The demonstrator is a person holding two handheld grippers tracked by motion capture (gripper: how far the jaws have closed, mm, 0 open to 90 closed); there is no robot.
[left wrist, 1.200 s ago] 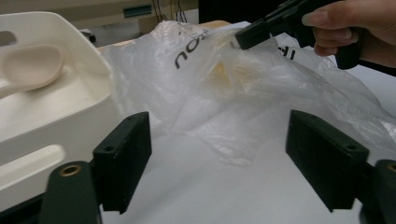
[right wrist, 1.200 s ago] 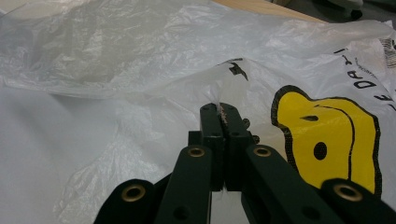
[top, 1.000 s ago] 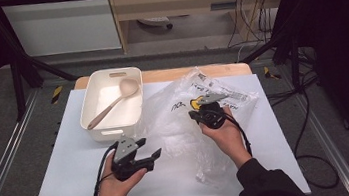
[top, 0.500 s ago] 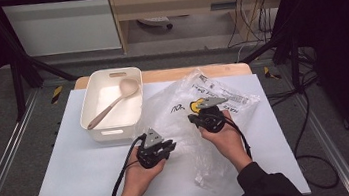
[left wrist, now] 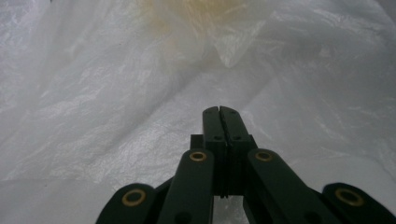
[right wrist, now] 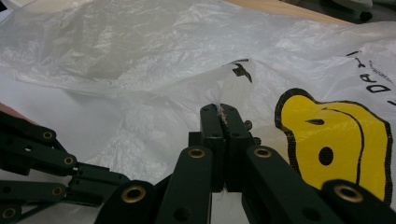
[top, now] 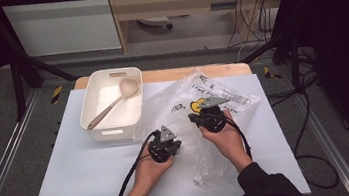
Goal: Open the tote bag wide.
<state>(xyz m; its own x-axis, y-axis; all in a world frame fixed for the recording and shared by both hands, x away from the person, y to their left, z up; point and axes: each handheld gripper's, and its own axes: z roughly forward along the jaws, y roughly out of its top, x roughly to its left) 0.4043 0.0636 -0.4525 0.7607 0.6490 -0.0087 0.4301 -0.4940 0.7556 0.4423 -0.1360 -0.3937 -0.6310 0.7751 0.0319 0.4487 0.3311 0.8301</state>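
A crumpled clear plastic bag point(top: 175, 98) with black lettering and a yellow print point(top: 196, 106) lies on the white table top point(top: 72, 181). My right gripper point(top: 208, 117) rests on the bag near that print. In the right gripper view its jaws point(right wrist: 220, 108) are shut on a raised fold of the bag point(right wrist: 140, 56), beside the yellow print point(right wrist: 336, 140). My left gripper point(top: 166, 147) sits at the bag's left edge. Its jaws point(left wrist: 219, 111) are shut, and the bag's film point(left wrist: 93, 93) lies just beyond them.
A white bin point(top: 87, 116) stands at the back left, touching the bag's edge, with a wooden spoon point(top: 112, 103) lying in it. A wooden board edge point(top: 159, 74) runs along the back. The left gripper's linkage point(right wrist: 42, 158) appears low left in the right gripper view.
My left gripper has moved right and forward from the bare table to the bag's left edge. The right gripper has stayed on the bag.
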